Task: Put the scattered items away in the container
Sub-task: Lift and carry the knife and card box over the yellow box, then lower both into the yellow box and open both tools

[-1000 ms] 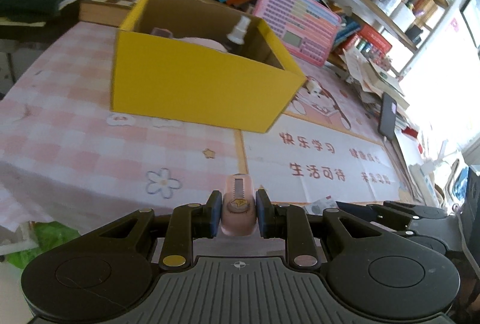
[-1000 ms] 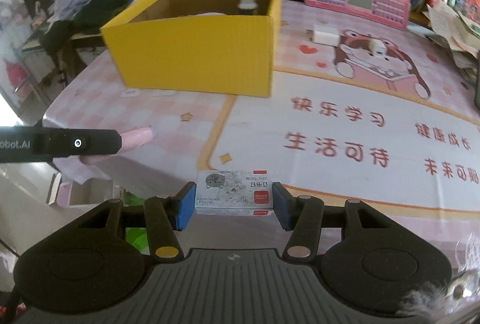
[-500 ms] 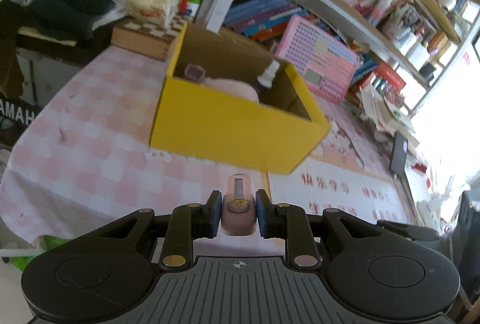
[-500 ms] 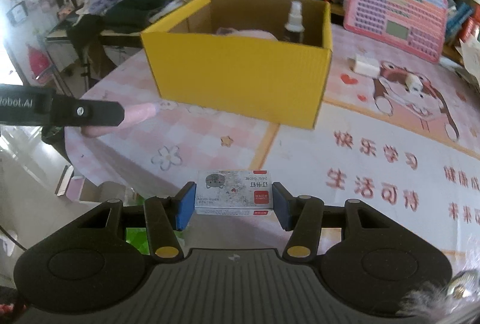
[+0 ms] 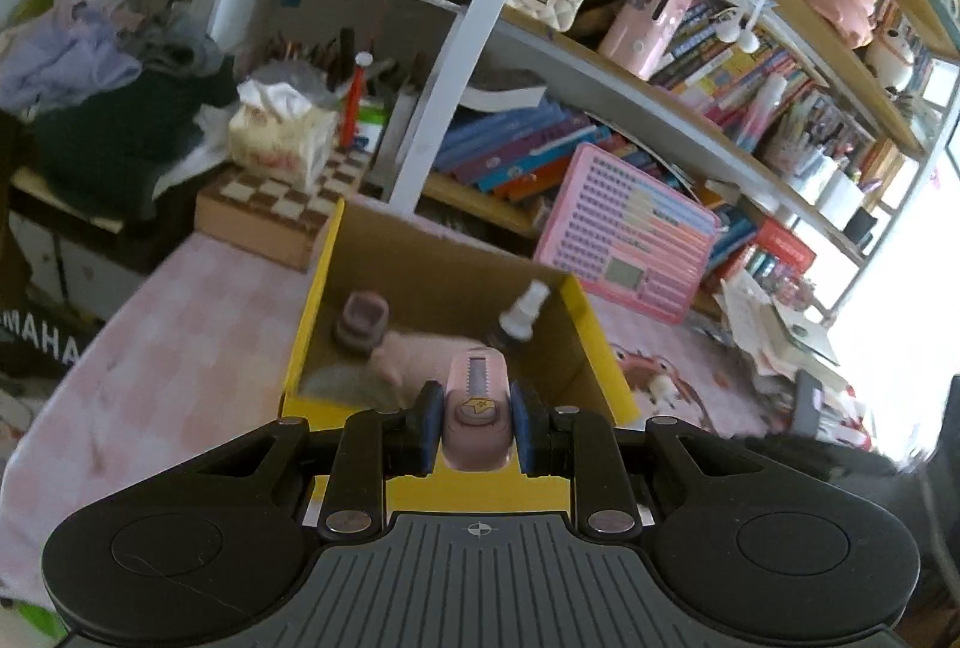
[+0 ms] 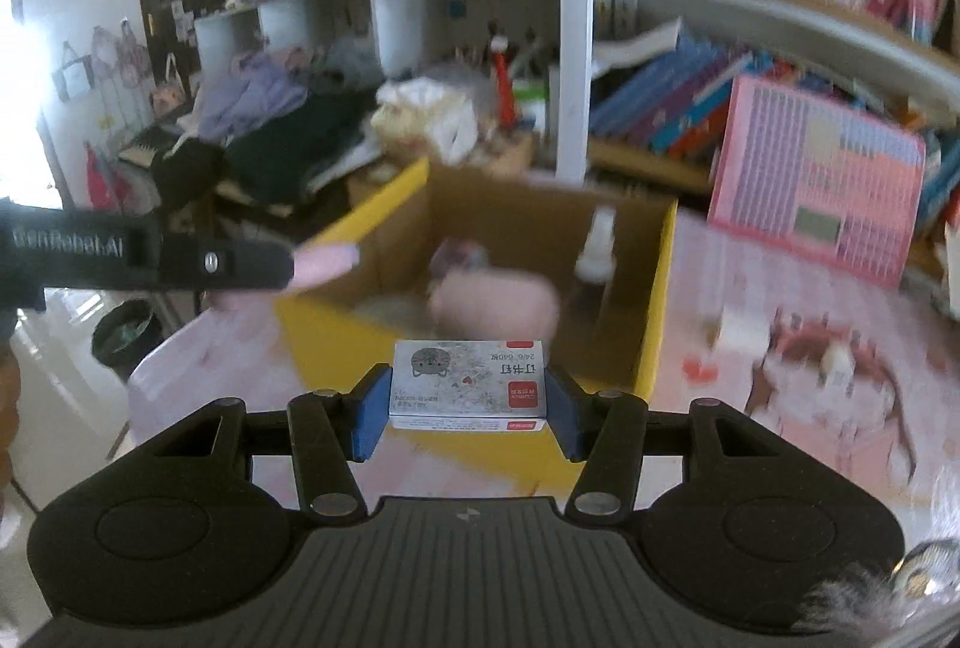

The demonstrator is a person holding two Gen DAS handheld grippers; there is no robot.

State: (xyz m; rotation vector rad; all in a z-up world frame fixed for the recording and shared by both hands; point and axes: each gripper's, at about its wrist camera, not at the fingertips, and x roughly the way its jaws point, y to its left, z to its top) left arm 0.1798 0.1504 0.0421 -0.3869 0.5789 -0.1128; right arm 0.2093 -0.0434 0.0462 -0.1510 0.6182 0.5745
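The open yellow cardboard box [image 5: 456,492] sits on the pink checked tablecloth [image 5: 180,348], directly ahead of and below both grippers. Inside it lie a pale pink soft pouch [image 6: 492,303], a small dark bottle w/ a white spray cap [image 5: 521,315] and a brownish stamp-like block [image 5: 360,327].

The left gripper [image 5: 474,423] is clamped on a small pink plastic utility knife [image 5: 477,411], its long axis running forward along the fingers, tip already over the box's near wall. The right gripper [image 6: 467,396] is closed on a flat grey-white staple box w/ a red label [image 6: 468,387], long side spanning jaw to jaw; it appears to sit at or just short of the near rim (blur makes the exact overlap hard to judge).

The left looks the nearer one to release, probably needing only a slight move forward before letting go. Both grippers point forward and tilt downward toward the opening, the left reaching in from the right one's left side, roughly level.

Behind the box: a pink abacus-style board [image 5: 627,258] and crowded bookshelves [image 5: 720,48].
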